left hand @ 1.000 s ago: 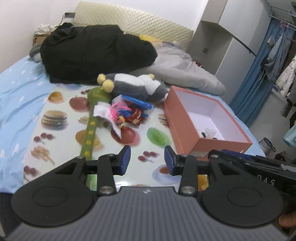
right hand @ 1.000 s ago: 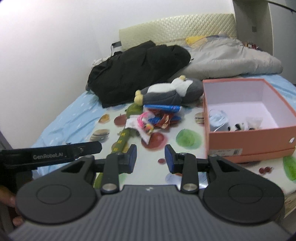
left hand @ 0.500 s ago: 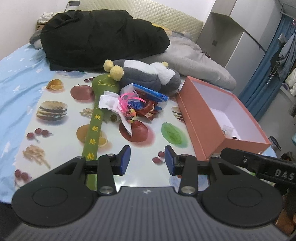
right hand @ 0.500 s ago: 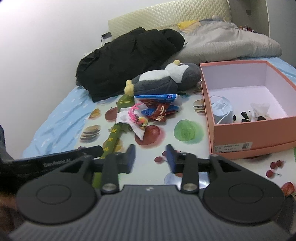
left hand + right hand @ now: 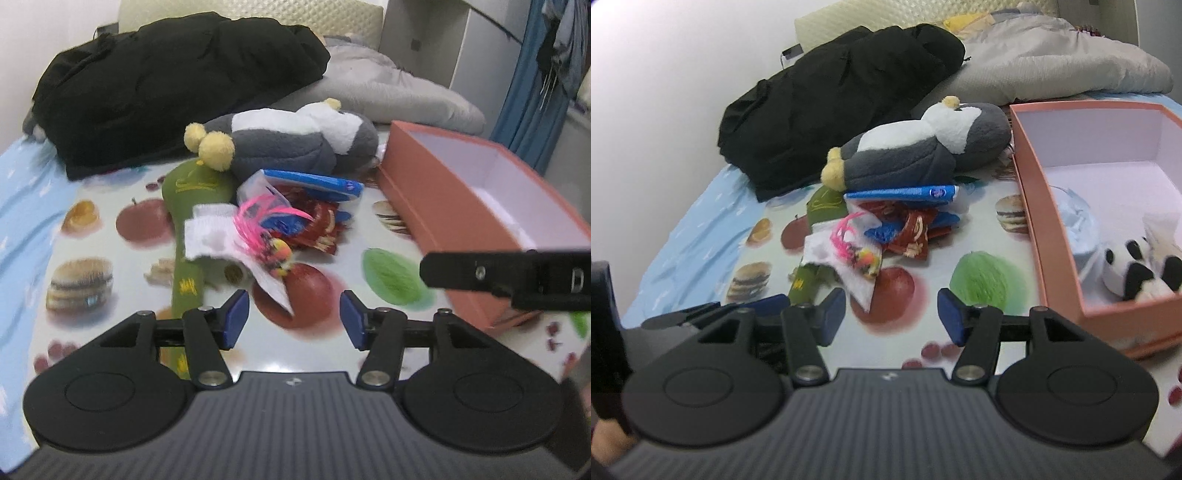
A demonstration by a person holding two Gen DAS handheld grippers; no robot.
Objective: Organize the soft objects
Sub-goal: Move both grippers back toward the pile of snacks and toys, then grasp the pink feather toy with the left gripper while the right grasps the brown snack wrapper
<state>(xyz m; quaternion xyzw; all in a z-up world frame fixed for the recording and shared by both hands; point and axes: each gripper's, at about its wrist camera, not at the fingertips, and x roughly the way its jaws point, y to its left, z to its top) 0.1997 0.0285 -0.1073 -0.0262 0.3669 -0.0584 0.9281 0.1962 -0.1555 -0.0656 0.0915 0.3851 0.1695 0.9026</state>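
1. Left gripper (image 5: 293, 319) and right gripper (image 5: 892, 315) both hovering just short of the toy heap, jaws parted about halfway, nothing between either pair; both just been opening.
2. Heap sitting on the fruit-print mat (image 5: 110, 280) on the bed: grey-and-white plush penguin (image 5: 295, 144) at the back, green plush stick (image 5: 188, 236) running toward the camera, white cloth (image 5: 210, 236) with a pink tassel toy (image 5: 258, 221) draped over it, red and blue packets (image 5: 317, 229) beside.
3. Orange box (image 5: 1052, 229) open to the right, already holding a panda plush (image 5: 1137, 273) and a pale blue item, possibly a cloth — too blurred to name.
4. Risk ahead: tangled heap, so a pinch on the white cloth likely to drag the tassel toy along, then drop it short of the box.
5. Second risk: both grippers converging on one spot, close enough to knock together; left gripper already showing at the lower left of the right wrist view.
6. Versus a second ago: heap much larger and nearer in both views, jaws plainly wider, right gripper's body now crossing in front of the box in the left wrist view.
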